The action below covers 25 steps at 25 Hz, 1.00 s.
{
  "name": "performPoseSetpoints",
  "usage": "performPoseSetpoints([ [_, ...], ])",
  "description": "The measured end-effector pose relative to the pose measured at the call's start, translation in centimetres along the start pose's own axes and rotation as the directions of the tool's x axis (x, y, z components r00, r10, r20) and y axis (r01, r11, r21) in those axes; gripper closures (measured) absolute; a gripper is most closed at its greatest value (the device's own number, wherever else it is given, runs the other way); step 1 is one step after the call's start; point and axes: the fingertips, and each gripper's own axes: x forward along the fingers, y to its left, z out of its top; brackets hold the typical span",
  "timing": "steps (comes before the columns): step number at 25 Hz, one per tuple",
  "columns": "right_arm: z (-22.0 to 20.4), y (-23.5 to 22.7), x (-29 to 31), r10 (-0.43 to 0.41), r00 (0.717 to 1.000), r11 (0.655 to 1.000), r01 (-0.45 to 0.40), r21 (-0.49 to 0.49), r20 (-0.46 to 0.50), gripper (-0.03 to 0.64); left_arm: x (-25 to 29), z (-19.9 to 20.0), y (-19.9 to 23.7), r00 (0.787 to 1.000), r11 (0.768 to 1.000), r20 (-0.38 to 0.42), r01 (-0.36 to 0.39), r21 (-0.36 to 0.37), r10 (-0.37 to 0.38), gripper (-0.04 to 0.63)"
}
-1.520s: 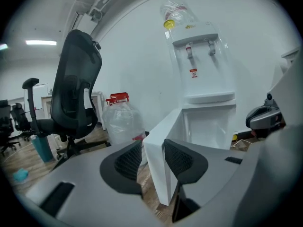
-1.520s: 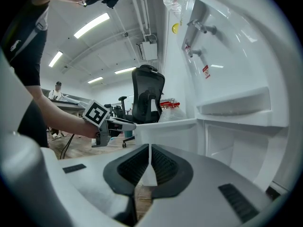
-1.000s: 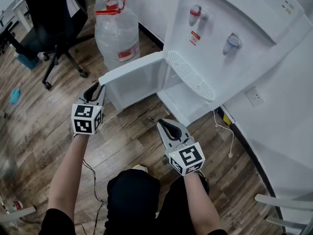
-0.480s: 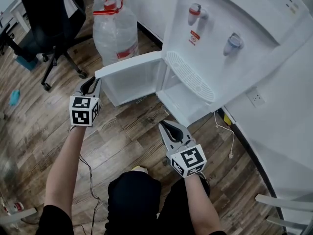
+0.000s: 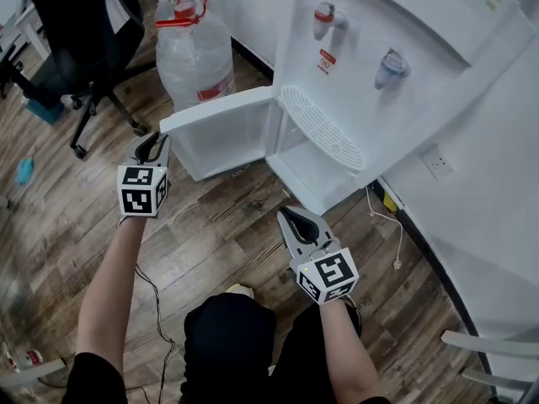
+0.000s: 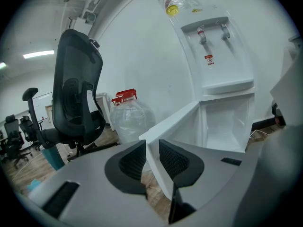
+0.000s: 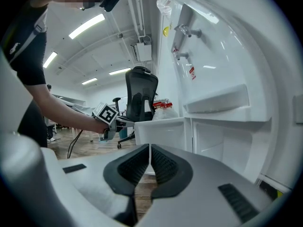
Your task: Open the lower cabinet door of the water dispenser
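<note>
Lower cabinet door (image 5: 215,112) of the water dispenser (image 5: 404,23) is swung wide open to the left, hinged by the open white compartment under the drip tray (image 5: 324,129). Left claw (image 5: 153,141) has just been closing and its pads are pinched on the door's free edge, which runs right between them in the left gripper view. Right claw (image 5: 286,213) is closed on nothing, hanging over the wood floor (image 5: 227,217) in front of the dispenser, well apart from the door.

Room-wise: a big water jug (image 5: 195,53) with a red cap sits just behind the door, and an office chair (image 5: 72,23) is further left. Bare floor runs along the door's near side.

Writing: there's a red label (image 5: 327,59) under the red tap (image 5: 324,15), too small to read. Blue tap (image 5: 387,67) beside it, wall socket (image 5: 434,160) off right.
</note>
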Motion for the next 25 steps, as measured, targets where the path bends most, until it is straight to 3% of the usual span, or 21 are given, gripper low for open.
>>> performPoseSetpoints([
  [6, -0.3, -0.1, -1.7, -0.024, 1.0, 1.0, 0.024, 0.008, 0.003, 0.586, -1.2, 0.2, -1.4, 1.0, 1.0, 0.011, 0.017, -0.008, -0.017, 0.506],
  [15, 0.6, -1.9, -5.2, -0.073, 0.997, 0.997, 0.072, 0.033, 0.04, 0.594, -3.7, 1.2, -7.1, 0.992, 0.99, 0.046, 0.122, -0.064, -0.119, 0.534],
  [25, 1.3, -4.3, -10.0, -0.149, 0.986, 0.987, 0.144, 0.068, 0.07, 0.595, -6.1, 3.8, -15.5, 0.947, 0.949, 0.108, 0.309, -0.059, -0.301, 0.578],
])
